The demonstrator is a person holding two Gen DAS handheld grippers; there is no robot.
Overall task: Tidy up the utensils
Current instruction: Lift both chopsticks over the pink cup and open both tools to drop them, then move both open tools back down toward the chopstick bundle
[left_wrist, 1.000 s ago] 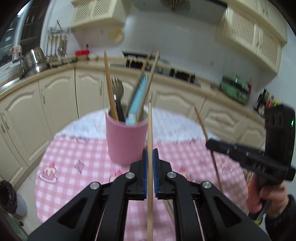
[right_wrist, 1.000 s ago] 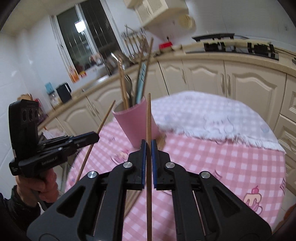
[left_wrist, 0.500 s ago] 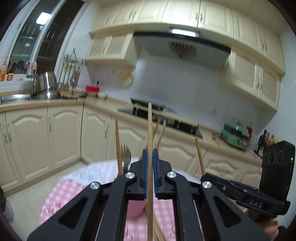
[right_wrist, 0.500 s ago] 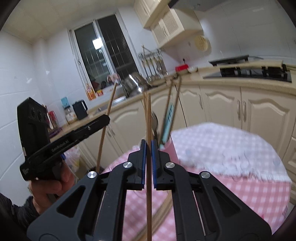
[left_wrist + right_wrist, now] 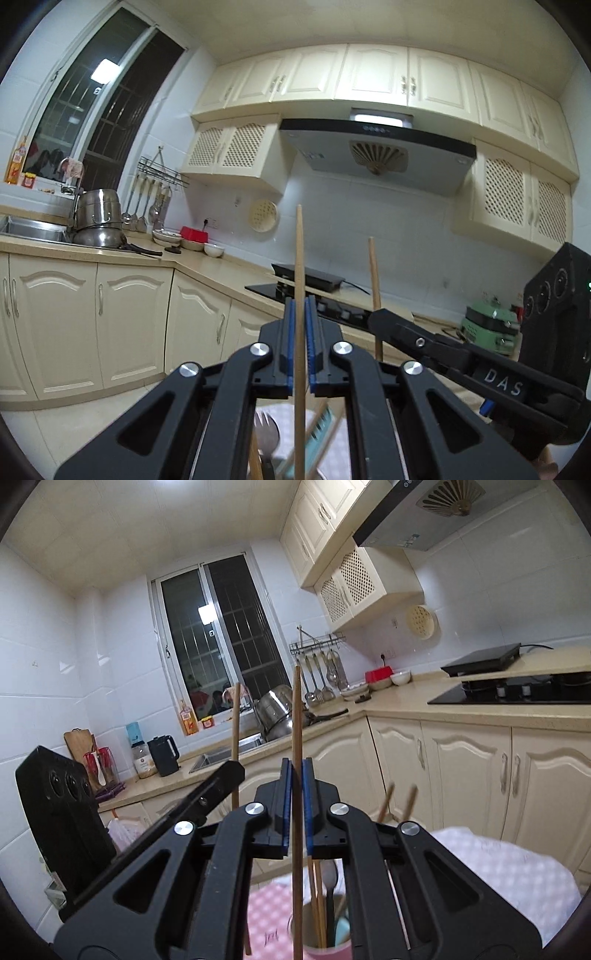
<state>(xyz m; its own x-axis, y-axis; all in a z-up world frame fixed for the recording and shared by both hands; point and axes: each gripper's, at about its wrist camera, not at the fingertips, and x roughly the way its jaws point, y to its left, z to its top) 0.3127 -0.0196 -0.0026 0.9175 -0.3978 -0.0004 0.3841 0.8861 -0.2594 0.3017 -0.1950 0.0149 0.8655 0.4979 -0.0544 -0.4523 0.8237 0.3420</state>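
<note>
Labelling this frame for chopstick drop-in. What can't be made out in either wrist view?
- Pink cup, right wrist view: only the rim shows; the bottom edge and right gripper cut off its body.
- Left wrist view: left gripper hides the cup; fork and teal utensil are blurred.
- Lower ends of both held chopsticks: cut off by the bottom edges.
- Table: mostly hidden.

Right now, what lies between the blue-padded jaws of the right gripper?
One wooden chopstick, upright and clamped between them, seen in the right wrist view above the pink cup.
</note>
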